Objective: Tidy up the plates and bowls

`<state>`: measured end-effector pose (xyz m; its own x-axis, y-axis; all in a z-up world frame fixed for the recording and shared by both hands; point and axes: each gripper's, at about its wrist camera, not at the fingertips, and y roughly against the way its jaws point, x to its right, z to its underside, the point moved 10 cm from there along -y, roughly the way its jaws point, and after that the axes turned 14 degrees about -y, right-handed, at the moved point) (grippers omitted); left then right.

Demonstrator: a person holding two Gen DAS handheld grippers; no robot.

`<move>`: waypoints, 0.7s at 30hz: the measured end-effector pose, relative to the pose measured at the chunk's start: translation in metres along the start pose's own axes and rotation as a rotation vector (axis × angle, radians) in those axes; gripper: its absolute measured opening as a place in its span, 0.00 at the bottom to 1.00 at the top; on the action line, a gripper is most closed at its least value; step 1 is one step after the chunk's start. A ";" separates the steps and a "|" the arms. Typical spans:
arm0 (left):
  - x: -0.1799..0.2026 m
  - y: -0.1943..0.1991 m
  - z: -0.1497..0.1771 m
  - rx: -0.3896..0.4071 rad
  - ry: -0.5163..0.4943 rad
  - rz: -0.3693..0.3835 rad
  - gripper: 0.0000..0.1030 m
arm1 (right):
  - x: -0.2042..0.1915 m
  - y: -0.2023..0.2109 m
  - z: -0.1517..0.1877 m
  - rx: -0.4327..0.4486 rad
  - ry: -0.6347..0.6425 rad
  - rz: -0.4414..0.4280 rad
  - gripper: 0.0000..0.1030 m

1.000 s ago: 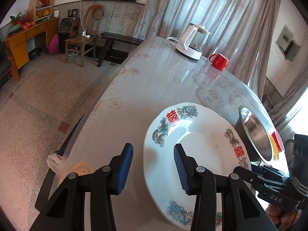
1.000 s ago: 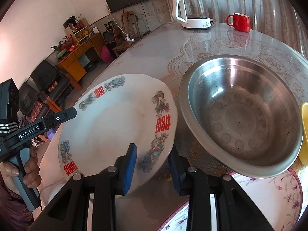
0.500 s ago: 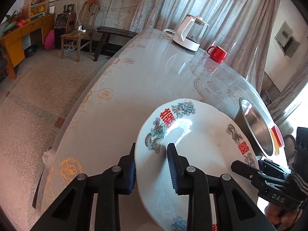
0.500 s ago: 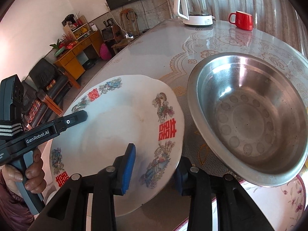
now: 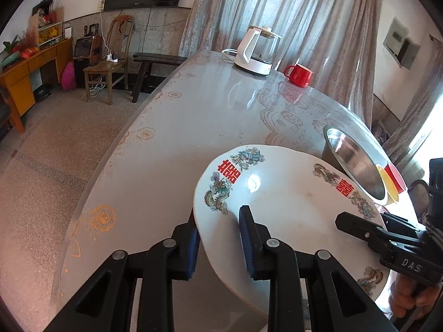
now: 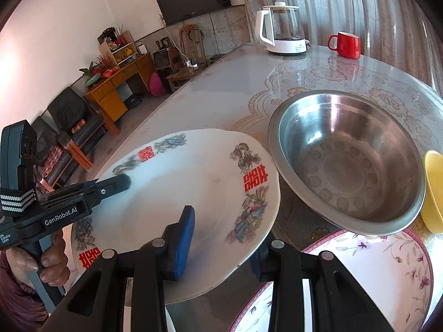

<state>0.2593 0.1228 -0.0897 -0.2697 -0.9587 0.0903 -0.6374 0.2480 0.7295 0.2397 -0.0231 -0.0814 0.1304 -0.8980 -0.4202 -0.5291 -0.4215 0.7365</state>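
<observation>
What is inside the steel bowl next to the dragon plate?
The steel bowl looks empty: only its bare, dimpled bottom shows, with light reflections. Its near inner wall is hidden below the rim, and what lies under the bowl cannot be seen.

A white plate (image 6: 193,193) is showing red double-happiness characters and blue-green dragon motifs along its rim, beside a silvery steel bowl (image 6: 349,163) and a yellow bowl (image 6: 434,191). A red mug (image 6: 346,44) and white kettle (image 6: 279,29) are standing on the grey, lace-patterned bench (image 5: 193,105).
</observation>
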 end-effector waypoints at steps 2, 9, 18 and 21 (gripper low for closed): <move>0.002 0.004 0.001 0.012 -0.007 -0.006 0.26 | 0.002 0.002 -0.001 0.004 -0.006 -0.002 0.33; 0.008 0.026 0.006 0.050 -0.018 -0.023 0.26 | -0.001 0.012 0.001 0.030 -0.003 -0.013 0.33; 0.028 0.066 0.012 0.116 -0.016 -0.018 0.26 | -0.006 0.045 0.011 0.081 0.006 -0.044 0.33; 0.045 0.082 0.014 0.139 -0.029 0.000 0.26 | -0.003 0.060 0.018 0.099 -0.008 -0.062 0.33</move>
<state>0.1853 0.1020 -0.0355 -0.2894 -0.9547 0.0689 -0.7308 0.2669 0.6282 0.1928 -0.0439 -0.0452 0.1592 -0.8694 -0.4677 -0.6005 -0.4613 0.6531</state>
